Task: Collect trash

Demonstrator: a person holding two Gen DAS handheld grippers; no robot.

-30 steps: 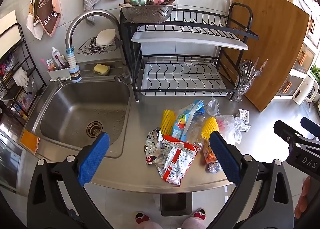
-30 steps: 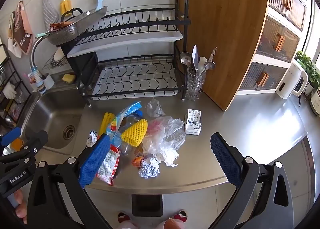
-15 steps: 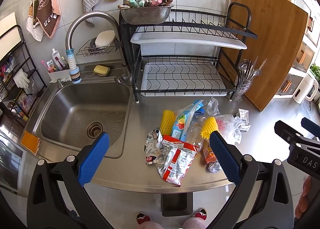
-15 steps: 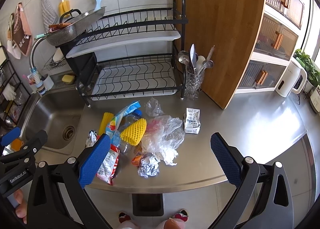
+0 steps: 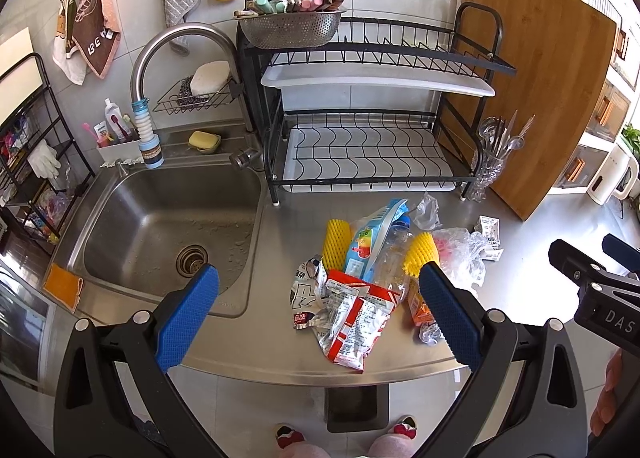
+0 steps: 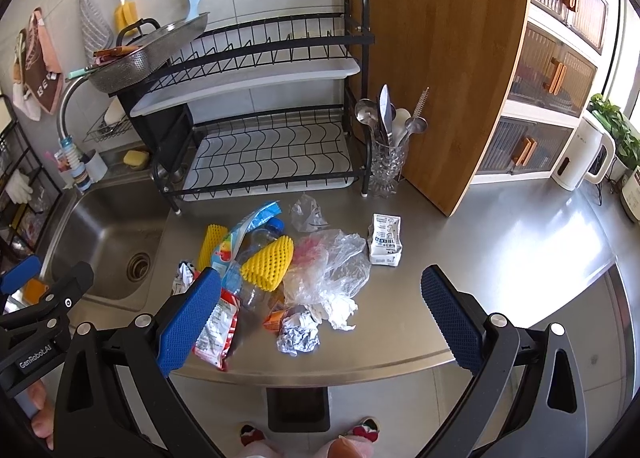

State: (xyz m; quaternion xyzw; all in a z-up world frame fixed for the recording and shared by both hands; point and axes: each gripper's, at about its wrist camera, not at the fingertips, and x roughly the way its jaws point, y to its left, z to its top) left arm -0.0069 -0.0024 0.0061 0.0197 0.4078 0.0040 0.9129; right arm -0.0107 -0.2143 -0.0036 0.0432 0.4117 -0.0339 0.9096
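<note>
Crinkled red snack wrapper (image 5: 352,322), yellow foam nets (image 6: 267,263), clear plastic bag (image 6: 332,262), foil ball (image 6: 298,334) heaped near the steel counter's (image 6: 500,258) edge, sink (image 5: 160,226) left, dish rack (image 5: 372,146) beyond, left gripper (image 5: 320,314) and right gripper (image 6: 320,314) both spread wide, empty.

Home kitchen, sink (image 5: 168,226), dish rack (image 5: 368,146)

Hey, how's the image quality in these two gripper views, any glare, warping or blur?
Left wrist view: fisheye bends the dish rack, black corner vignette, window blown out at right. Right wrist view: sun glare on the steel counter at right, cutting board edges bowed; trash pile sharp.
</note>
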